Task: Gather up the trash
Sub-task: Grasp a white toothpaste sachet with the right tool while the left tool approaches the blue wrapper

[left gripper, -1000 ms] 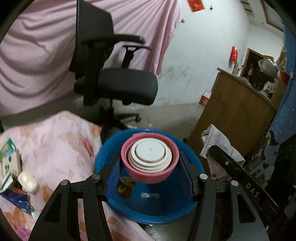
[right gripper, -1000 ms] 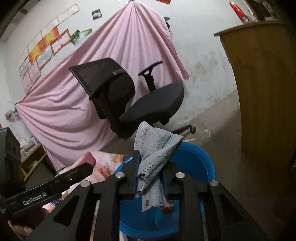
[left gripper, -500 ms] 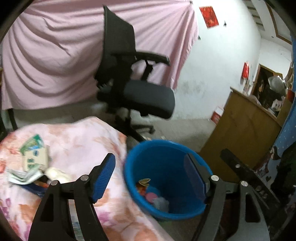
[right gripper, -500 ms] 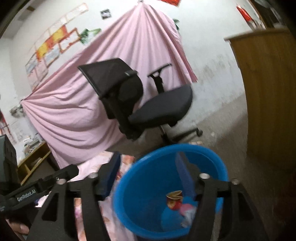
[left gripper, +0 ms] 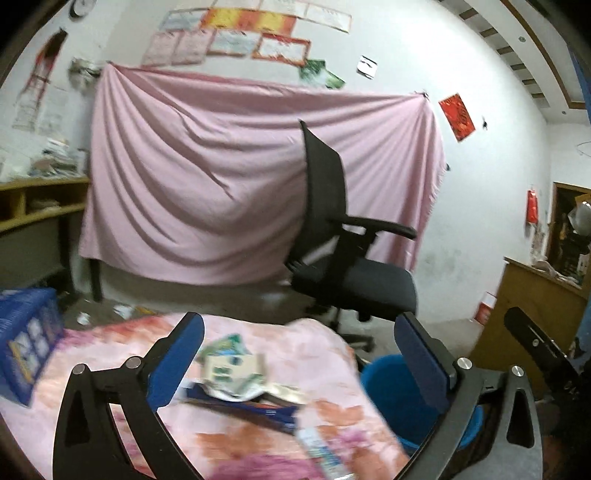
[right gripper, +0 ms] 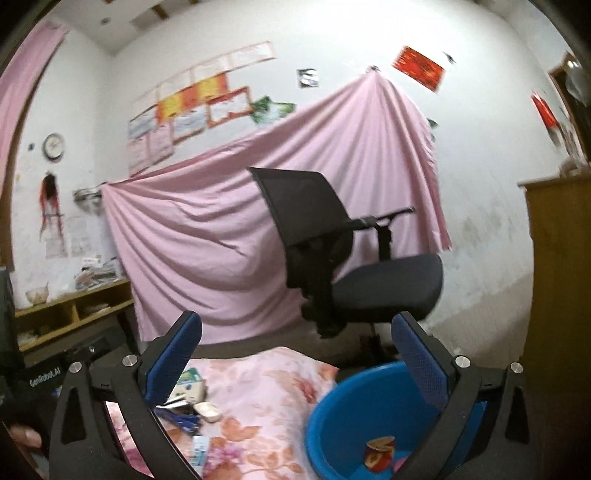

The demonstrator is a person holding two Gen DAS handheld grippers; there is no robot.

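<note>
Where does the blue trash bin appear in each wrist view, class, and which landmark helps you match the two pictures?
Left wrist view: the blue trash bin sits lower right, partly behind the gripper's right finger, beside the floral cloth.
Right wrist view: the bin sits lower right of centre, its inside showing a small cup.
Shared landmark: the black office chair.

A large pink sheet (left gripper: 258,184) hangs across a white wall (left gripper: 406,55), with a row of posters (left gripper: 255,33) pinned above it and a round clock (right gripper: 54,146) to the left. A black office chair (left gripper: 343,243) stands on the grey floor (left gripper: 229,295) before the sheet. A wooden shelf unit (right gripper: 74,314) lines the left wall; a wooden cabinet (right gripper: 561,277) stands at right.
</note>
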